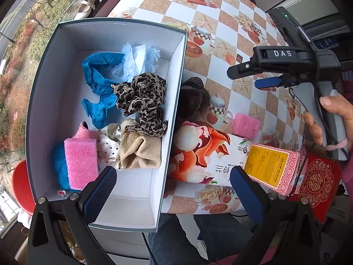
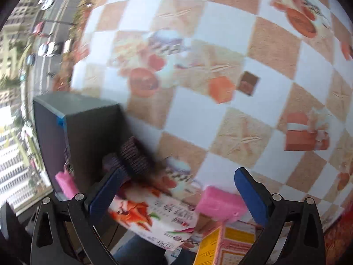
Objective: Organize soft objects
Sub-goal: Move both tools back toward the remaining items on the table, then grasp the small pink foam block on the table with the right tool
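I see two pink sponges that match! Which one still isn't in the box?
The pink sponge block on the checkered tablecloth, beside the flowery packet. Its twin already lies inside the white-lined box.

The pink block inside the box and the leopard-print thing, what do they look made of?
Pink block: probably sponge or foam, matte with a coarse, porous face. Leopard-print piece: thin, slightly sheer fabric, perhaps chiffon, crumpled in soft folds. Box: seemingly smooth white-lined cardboard.
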